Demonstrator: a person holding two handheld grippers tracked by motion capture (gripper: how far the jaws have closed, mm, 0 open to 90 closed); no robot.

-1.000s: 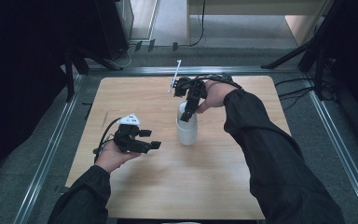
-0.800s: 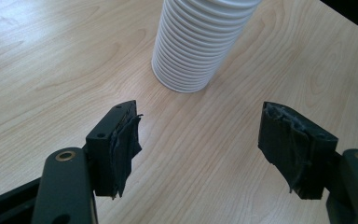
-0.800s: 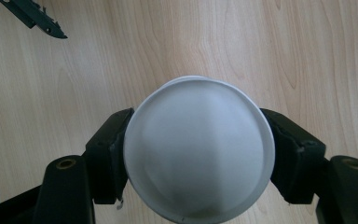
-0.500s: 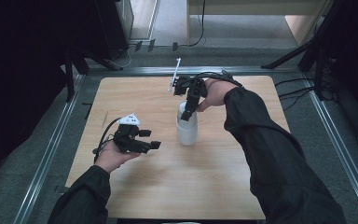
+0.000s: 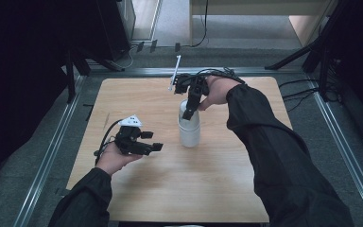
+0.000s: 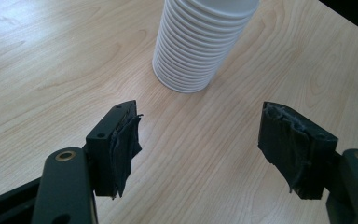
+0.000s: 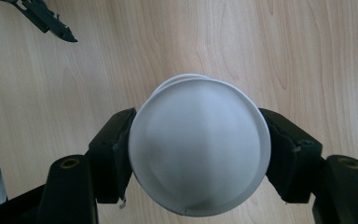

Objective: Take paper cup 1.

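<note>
There are two grippers and one stack of white paper cups (image 5: 189,133) on one wooden table (image 5: 217,189). Nearest, at 8 o'clock from the stack, the left gripper (image 5: 153,141) has its jaws wide apart with nothing between them. The stack stands upside down in the middle of the table. Its top is cut off in the left gripper view, so the cups are hard to count. From 12 o'clock the right gripper (image 5: 189,111) has just been closing, and its pads now squeeze the top cup (image 7: 198,149), which hides the cups below.
</note>
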